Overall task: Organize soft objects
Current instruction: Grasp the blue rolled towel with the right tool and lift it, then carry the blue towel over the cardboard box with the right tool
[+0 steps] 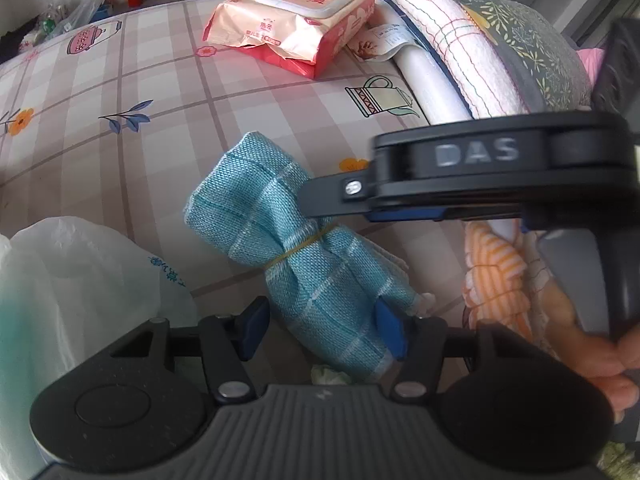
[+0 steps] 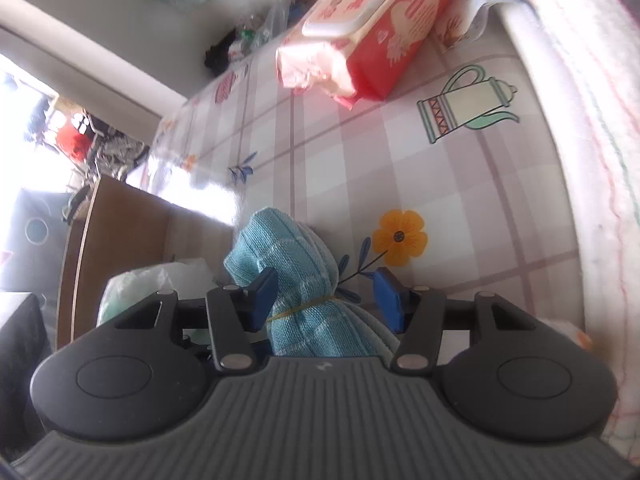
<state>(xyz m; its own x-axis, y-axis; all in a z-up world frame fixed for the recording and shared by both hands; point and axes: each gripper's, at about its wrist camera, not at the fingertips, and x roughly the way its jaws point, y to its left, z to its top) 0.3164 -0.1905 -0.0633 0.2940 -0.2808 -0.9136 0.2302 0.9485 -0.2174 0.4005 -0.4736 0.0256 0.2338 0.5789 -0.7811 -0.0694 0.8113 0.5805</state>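
Note:
A light blue towel [image 1: 308, 264], rolled and bound at its waist with a yellow rubber band [image 1: 298, 249], lies on the checked tablecloth [image 1: 120, 140]. My left gripper [image 1: 322, 330] is shut on the near end of the roll, with a blue pad at either side. My right gripper [image 1: 320, 204] comes in from the right, its fingertip beside the band. In the right wrist view the towel [image 2: 308, 320] stands between the pads of the right gripper [image 2: 326, 304]. The left pad touches it, while the right pad stands clear of it, so this gripper is open.
A pink pack of wet wipes [image 1: 292, 20] lies at the back. Folded bedding [image 1: 480, 52] is piled along the right. A white plastic bag [image 1: 80, 288] sits at the near left, an orange striped cloth [image 1: 496, 280] at the near right. A hand [image 1: 616, 364] holds the right gripper's handle.

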